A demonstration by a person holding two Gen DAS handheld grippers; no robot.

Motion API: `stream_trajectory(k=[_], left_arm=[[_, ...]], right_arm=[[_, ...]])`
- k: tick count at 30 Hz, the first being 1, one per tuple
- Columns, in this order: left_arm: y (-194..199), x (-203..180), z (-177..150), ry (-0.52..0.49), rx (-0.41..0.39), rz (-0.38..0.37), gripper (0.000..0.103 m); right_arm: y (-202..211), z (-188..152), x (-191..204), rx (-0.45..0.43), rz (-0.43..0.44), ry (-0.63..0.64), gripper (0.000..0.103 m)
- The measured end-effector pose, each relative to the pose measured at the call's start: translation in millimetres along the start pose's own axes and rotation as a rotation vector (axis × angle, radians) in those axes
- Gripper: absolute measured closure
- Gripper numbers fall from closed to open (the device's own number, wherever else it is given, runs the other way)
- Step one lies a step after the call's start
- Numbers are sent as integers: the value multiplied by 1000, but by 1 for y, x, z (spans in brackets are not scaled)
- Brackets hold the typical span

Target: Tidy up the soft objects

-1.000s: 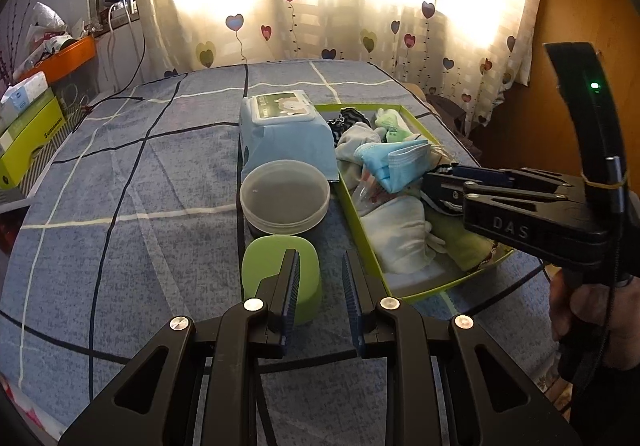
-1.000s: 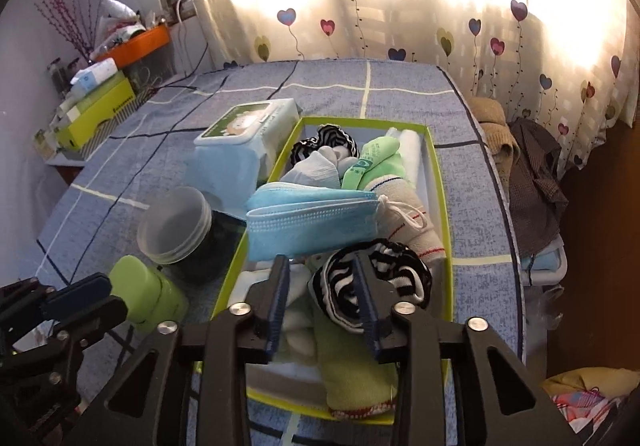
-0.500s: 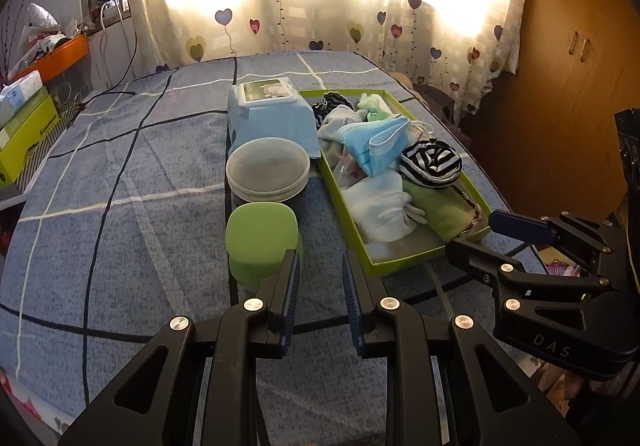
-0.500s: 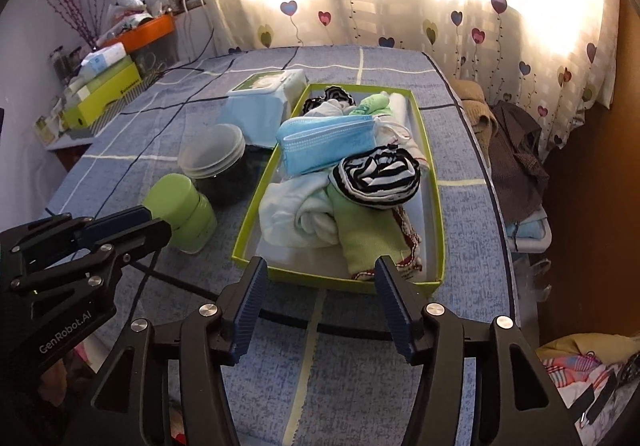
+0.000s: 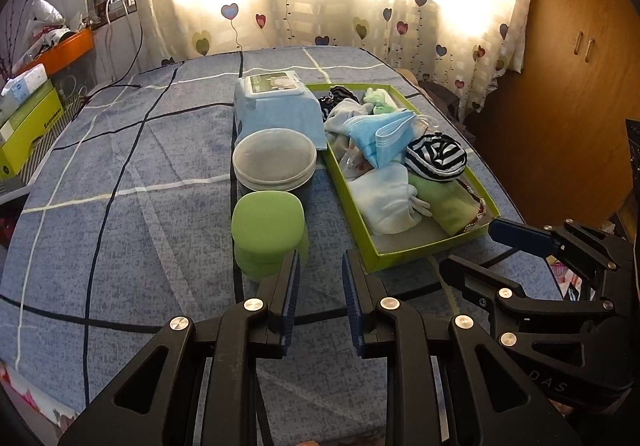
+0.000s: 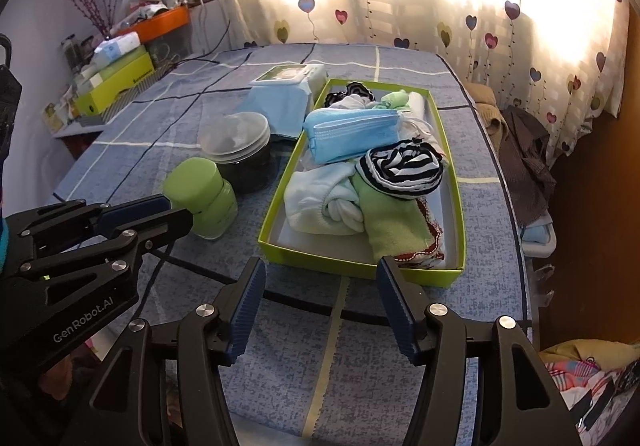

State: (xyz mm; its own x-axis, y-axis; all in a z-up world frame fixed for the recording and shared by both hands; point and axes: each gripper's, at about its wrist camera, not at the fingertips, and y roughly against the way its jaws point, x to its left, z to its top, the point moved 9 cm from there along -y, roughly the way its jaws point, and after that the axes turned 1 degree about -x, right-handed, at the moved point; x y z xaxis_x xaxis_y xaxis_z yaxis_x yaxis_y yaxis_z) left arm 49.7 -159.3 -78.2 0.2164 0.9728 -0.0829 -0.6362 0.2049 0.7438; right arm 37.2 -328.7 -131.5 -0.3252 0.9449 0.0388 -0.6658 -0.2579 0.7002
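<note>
striped sock (image 6: 402, 168) tops the pile in the green tray (image 6: 362, 266), burying cloths beneath; right gripper (image 6: 322, 302) has just been opening, empty; left gripper (image 5: 318, 298) narrowly parted, empty.

Green-rimmed tray (image 6: 276, 206): its floor is mostly covered by piled cloths. Black-and-white striped sock (image 6: 402, 168) overlaps the green towel (image 6: 394, 224) and the blue face mask (image 6: 352, 132). Dark jar (image 6: 248, 172): contents indistinct beneath the cloudy lid. Wipes pack (image 5: 276, 84): label print too small to read. Shelf clutter (image 6: 140, 12) blurred; window washed out by glare.
</note>
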Motion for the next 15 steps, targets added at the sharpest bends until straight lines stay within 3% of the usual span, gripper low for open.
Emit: stream_trajectory(k=[15], left_arm=[[-5, 5, -2, 23, 17, 6, 80]], right_arm=[[0, 0, 1, 2, 1, 1, 44]])
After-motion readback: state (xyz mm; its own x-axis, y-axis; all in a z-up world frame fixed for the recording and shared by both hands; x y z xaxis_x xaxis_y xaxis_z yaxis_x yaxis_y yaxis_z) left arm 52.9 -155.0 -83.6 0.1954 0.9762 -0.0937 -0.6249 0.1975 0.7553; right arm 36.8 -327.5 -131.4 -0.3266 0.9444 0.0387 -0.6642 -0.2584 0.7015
